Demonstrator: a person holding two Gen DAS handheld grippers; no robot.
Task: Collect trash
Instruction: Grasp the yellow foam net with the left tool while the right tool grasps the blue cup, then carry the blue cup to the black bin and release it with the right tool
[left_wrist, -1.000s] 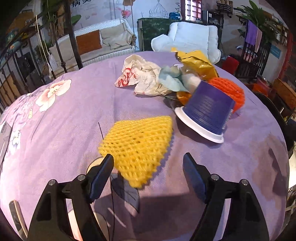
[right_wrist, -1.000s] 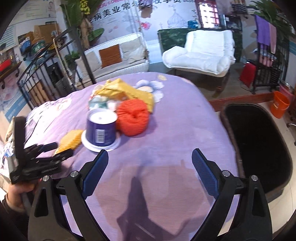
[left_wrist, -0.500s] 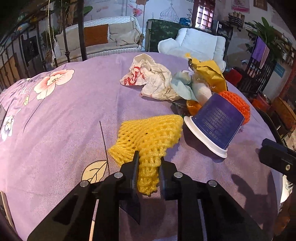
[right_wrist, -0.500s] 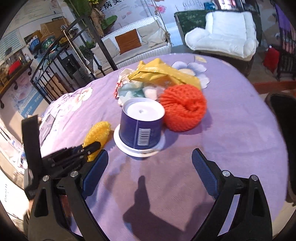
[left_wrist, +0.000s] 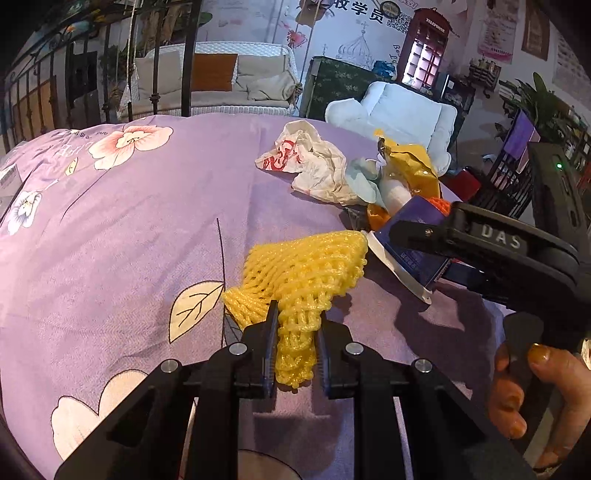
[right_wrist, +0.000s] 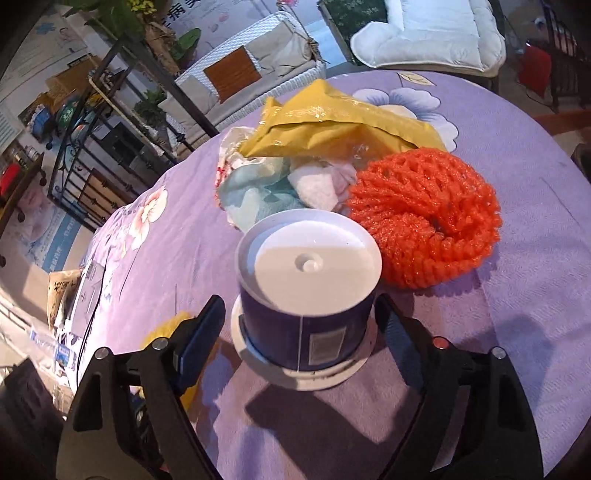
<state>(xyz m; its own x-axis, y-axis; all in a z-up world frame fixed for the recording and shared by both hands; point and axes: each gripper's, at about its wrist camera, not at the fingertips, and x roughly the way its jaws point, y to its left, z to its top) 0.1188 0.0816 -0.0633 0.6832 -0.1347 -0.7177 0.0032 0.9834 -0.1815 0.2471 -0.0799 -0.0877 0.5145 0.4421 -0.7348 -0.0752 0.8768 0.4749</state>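
Observation:
A yellow foam net (left_wrist: 306, 266) lies on the purple flowered tablecloth (left_wrist: 129, 221), and my left gripper (left_wrist: 295, 321) is shut on its near corner. An upturned dark blue cup with a white base and rim (right_wrist: 306, 266) stands between the fingers of my right gripper (right_wrist: 299, 314). Those jaws are closing: the right pad is close to the cup's wall, while a gap shows on the left. In the left wrist view the same cup (left_wrist: 413, 229) sits partly behind the right gripper's fingers (left_wrist: 424, 238), and a hand (left_wrist: 535, 391) holds that tool.
Behind the cup lie an orange foam net (right_wrist: 424, 218), a yellow plastic bag (right_wrist: 332, 122), pale blue and white tissue (right_wrist: 258, 188) and a crumpled white wrapper with red print (left_wrist: 314, 166). The table's round edge falls away at right; sofas and a metal rail stand beyond.
My left gripper went from open to shut on the yellow net's corner. My right gripper moved in and down over the blue cup, and its fingers have drawn closer together.

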